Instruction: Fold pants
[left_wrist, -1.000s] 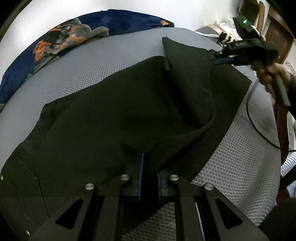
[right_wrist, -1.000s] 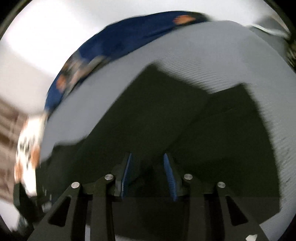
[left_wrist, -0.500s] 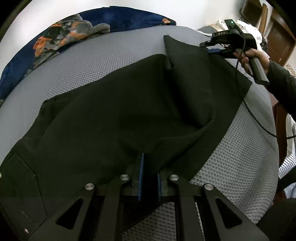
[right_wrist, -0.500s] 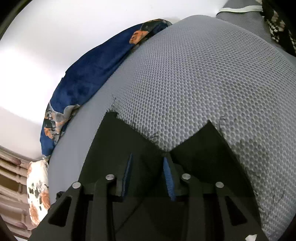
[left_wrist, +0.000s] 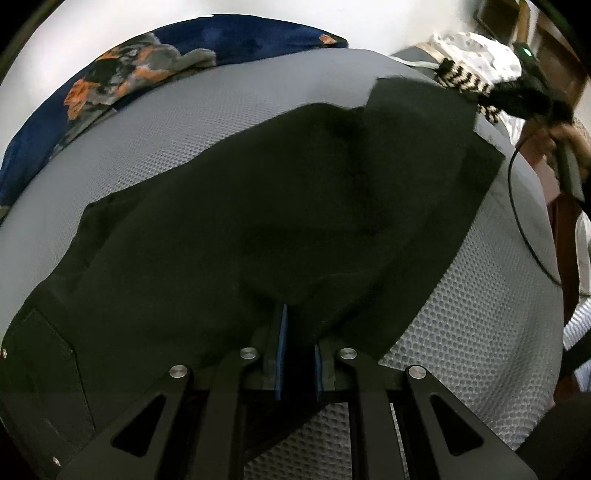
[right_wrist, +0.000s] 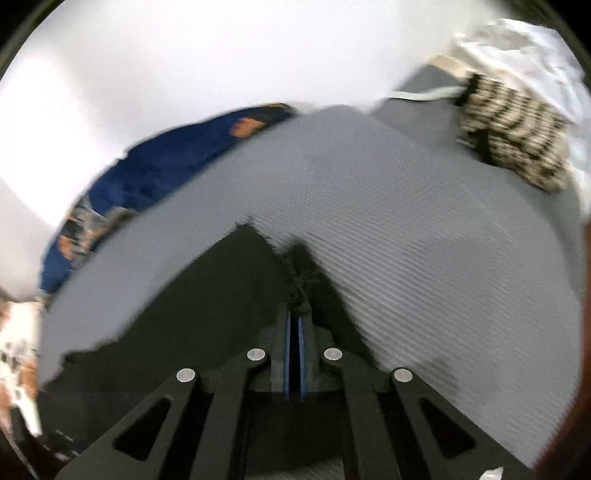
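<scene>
1. Fingers: left gripper (left_wrist: 298, 360) is clamped on a fold of the pants (left_wrist: 280, 206) at the bottom centre of the left wrist view. Right gripper (right_wrist: 294, 356) has just been closing, and its fingers are now pinched on the frayed hem corner of one leg, lower centre of the right wrist view.
2. Pants lie spread on the grey mesh bed (left_wrist: 207, 122), waistband and pocket at lower left, leg ends at upper right.
3. Progress, as I read it: early. Both grips are set, the legs look roughly laid together, but I see no lengthwise fold yet. Left to do: bring the hems toward the waistband, then flatten.
4. Containers: none in view. Only loose items: blue patterned blanket (left_wrist: 155, 66) at upper left and a black-and-white knit (right_wrist: 513, 140) at upper right, both off the pants.
</scene>
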